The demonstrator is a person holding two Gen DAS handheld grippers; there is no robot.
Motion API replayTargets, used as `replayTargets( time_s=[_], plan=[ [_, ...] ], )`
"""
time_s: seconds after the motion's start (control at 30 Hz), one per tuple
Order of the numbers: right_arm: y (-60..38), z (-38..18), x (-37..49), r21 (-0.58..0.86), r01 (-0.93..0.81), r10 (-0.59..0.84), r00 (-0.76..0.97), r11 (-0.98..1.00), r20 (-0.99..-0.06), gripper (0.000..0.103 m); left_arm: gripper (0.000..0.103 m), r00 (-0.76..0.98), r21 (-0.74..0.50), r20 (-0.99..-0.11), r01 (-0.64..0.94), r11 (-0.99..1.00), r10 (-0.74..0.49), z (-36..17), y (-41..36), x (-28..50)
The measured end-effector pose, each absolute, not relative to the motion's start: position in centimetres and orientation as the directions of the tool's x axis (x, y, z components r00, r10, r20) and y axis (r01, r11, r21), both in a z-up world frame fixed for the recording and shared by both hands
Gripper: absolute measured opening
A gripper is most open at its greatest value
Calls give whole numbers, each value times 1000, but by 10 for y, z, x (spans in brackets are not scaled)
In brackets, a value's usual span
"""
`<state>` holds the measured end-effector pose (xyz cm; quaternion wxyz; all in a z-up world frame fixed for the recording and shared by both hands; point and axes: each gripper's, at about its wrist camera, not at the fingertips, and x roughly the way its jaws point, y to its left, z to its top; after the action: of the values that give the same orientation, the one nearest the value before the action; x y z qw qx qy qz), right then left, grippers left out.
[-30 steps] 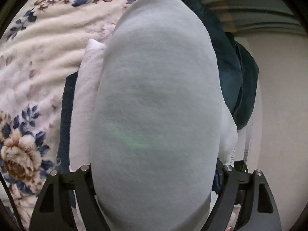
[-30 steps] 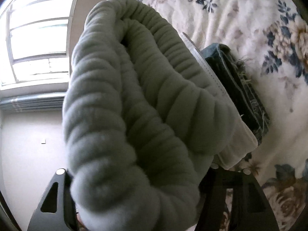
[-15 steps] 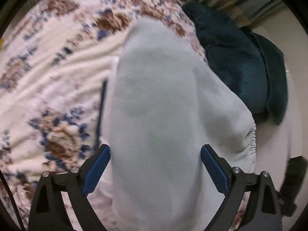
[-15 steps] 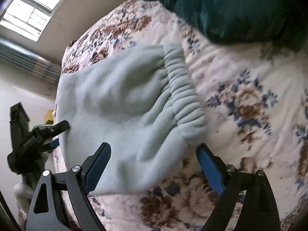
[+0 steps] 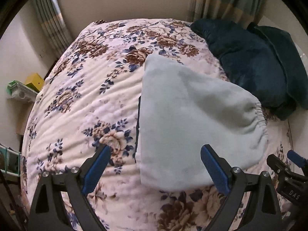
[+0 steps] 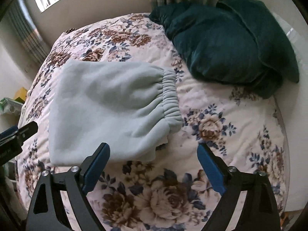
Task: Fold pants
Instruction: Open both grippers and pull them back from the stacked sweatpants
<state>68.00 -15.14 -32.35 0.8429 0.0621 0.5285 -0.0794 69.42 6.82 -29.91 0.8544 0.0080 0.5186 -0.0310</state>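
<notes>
The folded pants (image 5: 192, 119) are lying on the bed (image 5: 86, 96), waistband edge facing the pillows (image 6: 227, 44). Both grippers, left (image 5: 155, 168) and right (image 6: 153, 166), are hovering with fingers spread wide, holding nothing.

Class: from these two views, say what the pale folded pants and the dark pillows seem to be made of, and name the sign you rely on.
Pants: probably soft fleece or sweatshirt knit; matte, slightly fuzzy surface, with a gathered elastic waistband.
Dark teal pillows: likely plush or velvet-like cover; deep colour with a faint sheen on the folds. The weave is too fine to confirm either.
</notes>
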Motion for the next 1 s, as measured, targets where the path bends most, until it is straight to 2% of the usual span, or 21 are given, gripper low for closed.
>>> replayTargets(
  time_s=[0.4, 0.8, 1.0],
  plan=[
    [-149, -226, 581, 22, 182, -80, 530, 983, -844, 95, 96, 580, 6, -815, 17, 1000, -5, -216, 65, 599],
    [-135, -96, 403, 32, 103, -44, 663, 994, -747, 95, 96, 690, 29, -724, -10, 1000, 27, -106, 65, 423],
    [-128, -39, 304, 30, 70, -26, 687, 997, -726, 95, 96, 726, 2, -687, -22, 1000, 18, -54, 67, 332]
  ],
)
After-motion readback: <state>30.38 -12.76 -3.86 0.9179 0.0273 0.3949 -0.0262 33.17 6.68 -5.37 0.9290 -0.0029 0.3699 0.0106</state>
